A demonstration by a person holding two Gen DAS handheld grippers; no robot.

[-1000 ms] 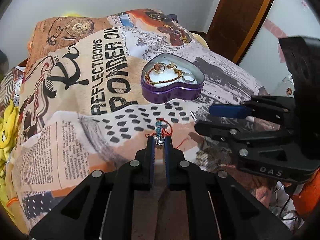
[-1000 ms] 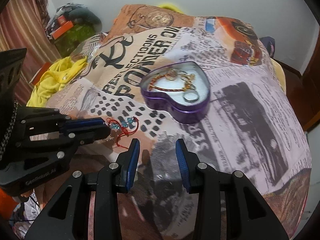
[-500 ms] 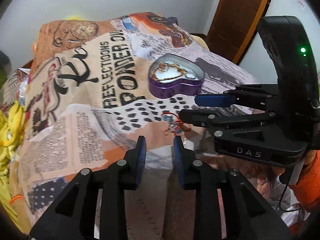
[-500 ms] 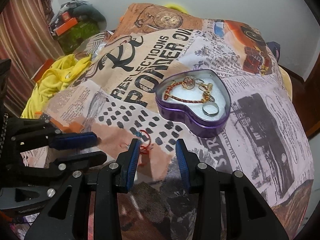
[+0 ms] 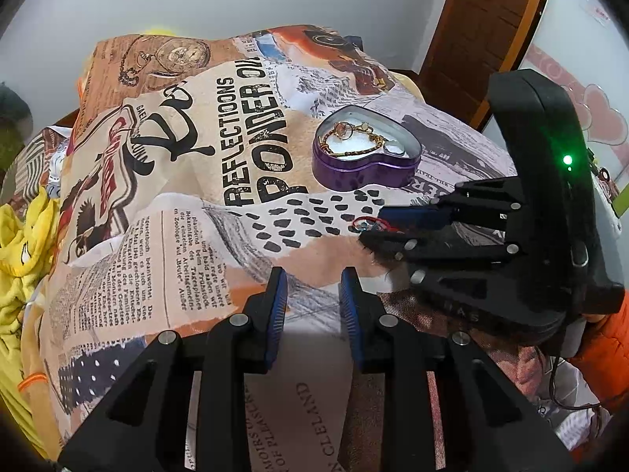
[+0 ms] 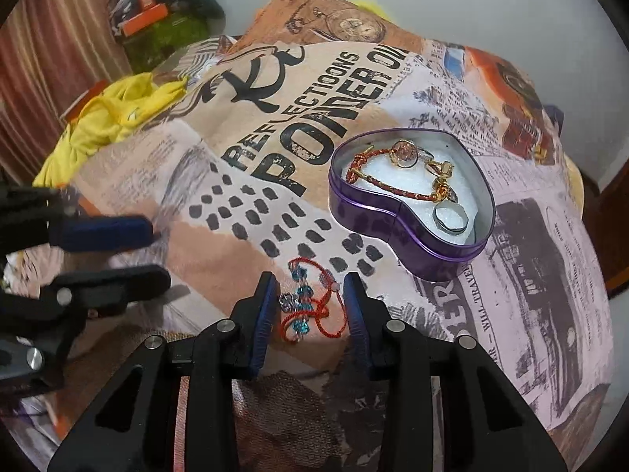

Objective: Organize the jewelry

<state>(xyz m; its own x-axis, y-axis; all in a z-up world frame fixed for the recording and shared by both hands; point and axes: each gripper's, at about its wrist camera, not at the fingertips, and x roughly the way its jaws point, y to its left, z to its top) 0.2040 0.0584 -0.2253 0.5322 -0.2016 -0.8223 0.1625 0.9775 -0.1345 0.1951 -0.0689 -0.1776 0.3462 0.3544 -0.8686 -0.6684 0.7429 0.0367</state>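
Note:
A red thread bracelet with blue beads (image 6: 304,305) lies on the printed bedspread (image 6: 243,149). My right gripper (image 6: 309,287) straddles it with the jaws closing; the pads stand close on either side without clearly pressing it. In the left wrist view the same right gripper (image 5: 371,226) comes in from the right over the bracelet (image 5: 363,223). My left gripper (image 5: 311,279) is open with nothing between its fingers and sits a little nearer than the bracelet. The purple heart-shaped tin (image 6: 377,220) (image 5: 365,175) stands just beyond, holding a red-and-gold braided bracelet (image 6: 393,190), a ring (image 6: 452,218) and a pendant.
My left gripper (image 6: 157,253) reaches in from the left in the right wrist view. Yellow cloth (image 6: 114,118) is bunched at the bed's left side. A wooden door (image 5: 483,27) stands at the back right. An orange sleeve (image 5: 605,338) shows behind the right gripper.
My left gripper has let go of the beaded bracelet, opened and drawn back. The right gripper has moved over the bracelet, and its fingers have come closer together around it.

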